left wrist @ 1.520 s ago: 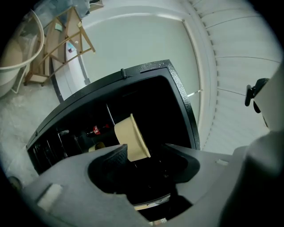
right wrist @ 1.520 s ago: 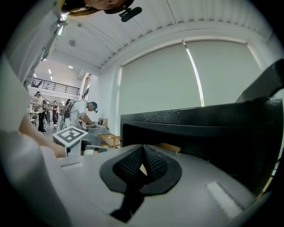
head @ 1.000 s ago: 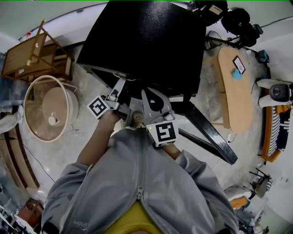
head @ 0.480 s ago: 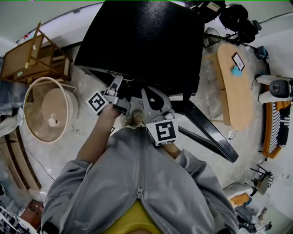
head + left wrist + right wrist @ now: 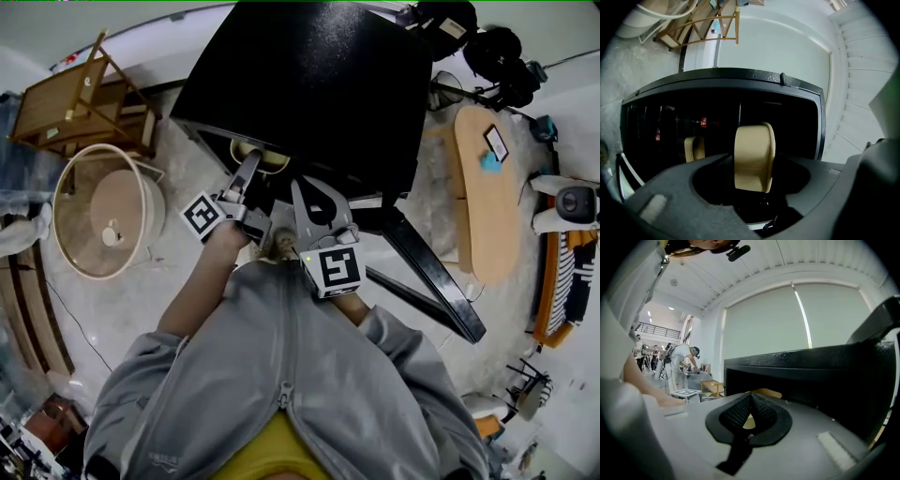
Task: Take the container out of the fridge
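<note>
"Closing on what, that left claw [image 5: 247, 171]?" asks the first.

"On the beige container [image 5: 753, 157]. It stands right between the jaws, which are apart and have just been narrowing. A dark gap shows on each side, so probably no squeeze yet. Straddling it lets both pads meet its sides."

"And the right claw [image 5: 750, 401]?"

"Pressed together, empty, held beside the left one, likely as a spare."

"Beyond them?"

"The black fridge [image 5: 309, 84] encloses the container just past the left tips. Its door [image 5: 427, 281] hangs open on the right claw's side, leaving the way out free."
</note>
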The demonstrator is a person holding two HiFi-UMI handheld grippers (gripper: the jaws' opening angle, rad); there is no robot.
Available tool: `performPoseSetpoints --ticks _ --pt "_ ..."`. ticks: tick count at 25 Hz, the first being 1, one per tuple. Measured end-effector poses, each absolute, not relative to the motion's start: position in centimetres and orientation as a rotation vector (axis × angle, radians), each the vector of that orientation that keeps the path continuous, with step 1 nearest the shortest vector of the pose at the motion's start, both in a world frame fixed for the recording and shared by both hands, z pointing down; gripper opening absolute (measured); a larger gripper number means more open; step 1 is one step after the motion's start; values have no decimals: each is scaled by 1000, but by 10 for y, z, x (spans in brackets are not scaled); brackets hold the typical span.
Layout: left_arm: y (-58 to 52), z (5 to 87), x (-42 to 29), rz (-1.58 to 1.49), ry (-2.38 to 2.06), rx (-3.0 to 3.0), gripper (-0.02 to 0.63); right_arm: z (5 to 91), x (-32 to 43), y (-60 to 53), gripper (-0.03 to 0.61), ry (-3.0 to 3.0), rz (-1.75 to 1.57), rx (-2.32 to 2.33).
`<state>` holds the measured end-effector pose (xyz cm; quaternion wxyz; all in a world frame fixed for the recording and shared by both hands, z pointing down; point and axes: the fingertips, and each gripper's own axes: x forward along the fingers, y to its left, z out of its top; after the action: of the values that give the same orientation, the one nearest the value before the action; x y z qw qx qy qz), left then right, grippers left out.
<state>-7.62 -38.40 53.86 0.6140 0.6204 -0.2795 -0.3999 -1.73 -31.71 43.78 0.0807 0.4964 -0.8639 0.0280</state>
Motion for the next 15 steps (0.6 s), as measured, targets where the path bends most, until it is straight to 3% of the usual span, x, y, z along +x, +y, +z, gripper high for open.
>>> performPoseSetpoints --ticks 15 --pt "-333 525 -110 -913 -773 1501 227 444 -49 -309 1 -2679 66 1291"
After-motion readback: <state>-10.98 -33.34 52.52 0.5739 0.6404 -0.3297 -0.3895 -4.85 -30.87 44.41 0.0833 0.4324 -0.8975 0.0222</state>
